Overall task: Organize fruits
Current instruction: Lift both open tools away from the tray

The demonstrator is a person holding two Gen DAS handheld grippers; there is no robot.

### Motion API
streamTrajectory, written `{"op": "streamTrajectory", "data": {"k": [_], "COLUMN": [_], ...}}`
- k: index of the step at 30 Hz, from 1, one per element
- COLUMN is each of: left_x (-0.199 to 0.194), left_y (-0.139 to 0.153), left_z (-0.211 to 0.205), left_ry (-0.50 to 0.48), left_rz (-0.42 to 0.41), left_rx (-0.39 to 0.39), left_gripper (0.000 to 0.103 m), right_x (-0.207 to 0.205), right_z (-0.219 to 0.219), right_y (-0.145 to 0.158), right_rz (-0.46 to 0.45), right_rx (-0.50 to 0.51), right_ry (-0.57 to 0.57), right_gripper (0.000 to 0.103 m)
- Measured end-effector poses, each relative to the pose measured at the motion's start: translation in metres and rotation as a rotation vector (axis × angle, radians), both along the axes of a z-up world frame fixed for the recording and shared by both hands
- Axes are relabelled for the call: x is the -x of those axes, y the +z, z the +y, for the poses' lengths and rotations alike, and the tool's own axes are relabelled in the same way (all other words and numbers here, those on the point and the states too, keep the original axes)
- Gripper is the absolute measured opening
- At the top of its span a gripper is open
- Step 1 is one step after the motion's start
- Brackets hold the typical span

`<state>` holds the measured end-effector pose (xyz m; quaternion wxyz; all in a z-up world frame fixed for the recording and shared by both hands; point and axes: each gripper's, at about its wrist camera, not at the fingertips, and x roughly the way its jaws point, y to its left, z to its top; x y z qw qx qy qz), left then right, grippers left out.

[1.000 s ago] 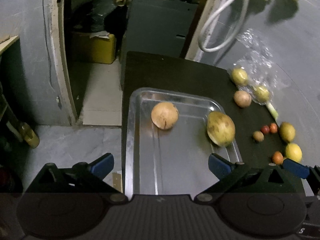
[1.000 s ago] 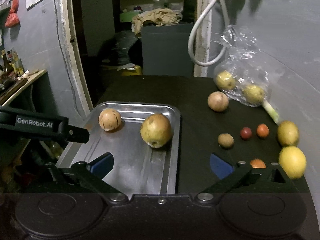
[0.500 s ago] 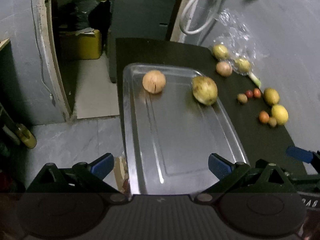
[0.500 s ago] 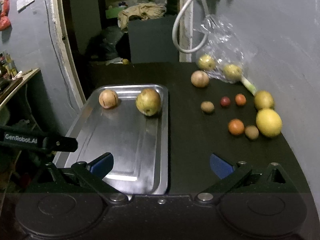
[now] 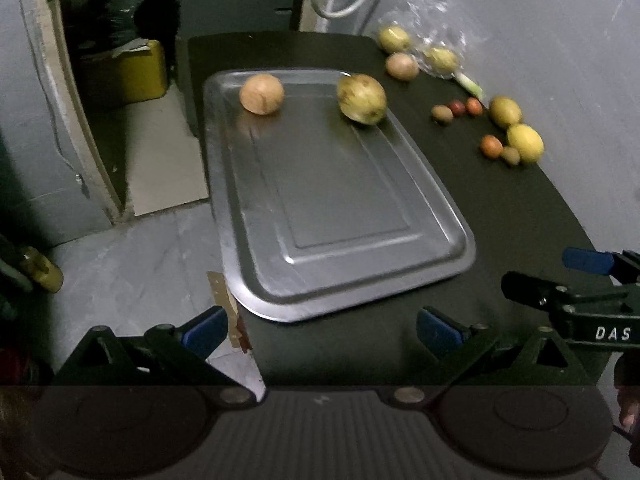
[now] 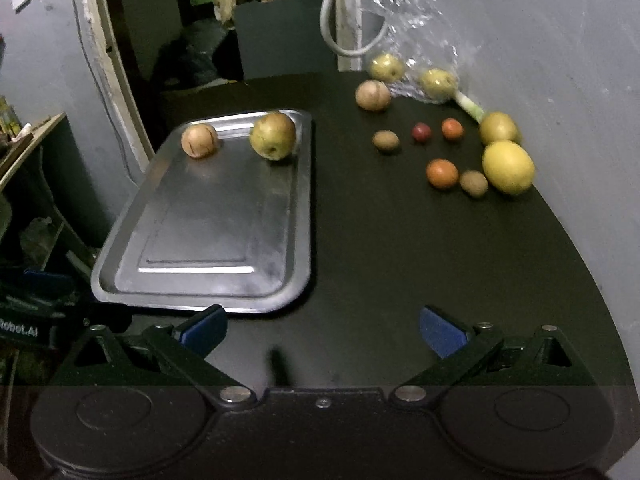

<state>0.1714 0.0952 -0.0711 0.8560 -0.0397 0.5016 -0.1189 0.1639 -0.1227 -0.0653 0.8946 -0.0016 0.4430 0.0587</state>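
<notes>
Black table [image 6: 400,248]. Steel tray [image 5: 344,208]: two fruits at far end. Loose fruits [image 6: 508,166] far right, by wall. Left gripper [image 5: 320,326], right gripper [image 6: 322,330]: spread wide, empty. Left view alone shows yellow canister [image 5: 136,72].

We count one tray [image 6: 304,208], two fruits [image 6: 273,135] on it, ten fruits [image 6: 508,166] on the bench [image 6: 400,240], one bag [image 6: 420,28].

Black tongs [image 6: 322,330] — blue pads [image 6: 440,334], silver screws

Right hand-held gripper [image 6: 323,330] wide apart, empty; metal tray [image 6: 208,280] holds two fruits at far end.
</notes>
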Motion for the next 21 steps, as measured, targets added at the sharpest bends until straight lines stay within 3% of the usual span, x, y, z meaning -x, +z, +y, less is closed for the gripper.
{"op": "streamTrajectory", "data": {"k": [10,21], "left_x": [0.0,-0.03], "left_y": [0.001,0.014], "left_z": [-0.033,-0.075], "left_ry": [-0.09,-0.137], "left_rz": [0.001,-0.051], "left_rx": [-0.017,-0.02], "left_gripper": [0.102,0.102], "right_x": [0.005,-0.003], "right_z": [-0.032,-0.076], "right_y": [-0.007,0.0], "right_rz": [0.053,0.007], "right_rx": [0.015,0.017], "right_ry": [-0.097,-0.206], "right_gripper": [0.102,0.102]}}
